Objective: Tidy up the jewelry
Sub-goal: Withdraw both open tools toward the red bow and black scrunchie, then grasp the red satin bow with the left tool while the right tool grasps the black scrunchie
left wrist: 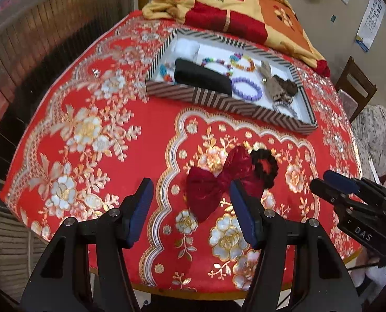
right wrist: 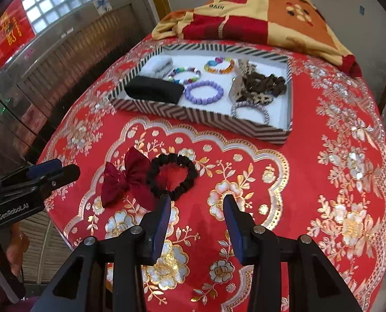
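A dark red bow (left wrist: 216, 179) (right wrist: 126, 178) and a black scrunchie (left wrist: 265, 167) (right wrist: 172, 175) lie side by side on the red floral tablecloth. Behind them stands a striped tray (left wrist: 219, 101) (right wrist: 193, 115) holding a purple bead bracelet (left wrist: 246, 88) (right wrist: 204, 92), coloured bead bracelets (right wrist: 183, 75), a black pouch (right wrist: 153, 88) and several hair ties. My left gripper (left wrist: 190, 189) is open and empty, just in front of the bow. My right gripper (right wrist: 196, 204) is open and empty, just right of the scrunchie; it also shows in the left wrist view (left wrist: 323, 179).
A folded red and yellow blanket (left wrist: 245, 7) (right wrist: 265, 7) lies at the far edge of the round table. A wooden chair (left wrist: 354, 88) stands at the right. A radiator and wall are on the left.
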Motion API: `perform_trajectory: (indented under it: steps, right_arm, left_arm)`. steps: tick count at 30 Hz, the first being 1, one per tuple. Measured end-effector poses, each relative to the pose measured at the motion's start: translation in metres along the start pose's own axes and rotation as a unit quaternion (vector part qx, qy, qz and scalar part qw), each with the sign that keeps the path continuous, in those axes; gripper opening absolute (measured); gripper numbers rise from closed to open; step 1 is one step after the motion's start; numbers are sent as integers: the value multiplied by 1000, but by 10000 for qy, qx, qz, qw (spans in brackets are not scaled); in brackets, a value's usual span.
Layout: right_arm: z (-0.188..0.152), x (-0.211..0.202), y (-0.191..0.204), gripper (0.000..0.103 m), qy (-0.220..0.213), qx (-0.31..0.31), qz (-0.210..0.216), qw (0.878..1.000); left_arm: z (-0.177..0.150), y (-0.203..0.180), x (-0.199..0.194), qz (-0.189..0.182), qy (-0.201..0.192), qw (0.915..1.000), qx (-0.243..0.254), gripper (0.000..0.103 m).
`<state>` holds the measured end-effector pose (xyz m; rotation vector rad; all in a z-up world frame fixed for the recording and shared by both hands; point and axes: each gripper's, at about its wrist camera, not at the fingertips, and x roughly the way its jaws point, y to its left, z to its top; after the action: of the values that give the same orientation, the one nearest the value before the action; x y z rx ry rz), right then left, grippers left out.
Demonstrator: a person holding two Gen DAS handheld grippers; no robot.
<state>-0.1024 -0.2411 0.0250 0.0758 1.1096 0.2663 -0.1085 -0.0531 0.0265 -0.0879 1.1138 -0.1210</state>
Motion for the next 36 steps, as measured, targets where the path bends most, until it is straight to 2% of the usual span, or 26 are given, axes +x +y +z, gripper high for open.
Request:
perform_trajectory:
  steps: [7,16,21,26,34,36]
  right_arm:
    - [15,33,3,40,158,-236,-37,9996]
    - [30,74,9,39,294,-584,-147,9977]
    - [28,79,8,25,273,-789,-357,9959]
    - [27,73,-10,23,326,-619,-570,9959]
    - [22,63,-34,23,302,-200,-457,9983]
    - [21,65,-37,26,357,-73,-405,9985]
  left_arm:
    - [-2,-3,11,-390,259,9985,267,65]
    - [0,-9,29,-595,541,9944,685,67]
    - [3,-16,37,-645,619,9918,909,67]
    - [8,-25,44,-693,652,9891,1126,67]
    - [8,-40,53,-775,727,9804,1662,67]
    - [7,-44,54,-744,705,9766,1892,67]
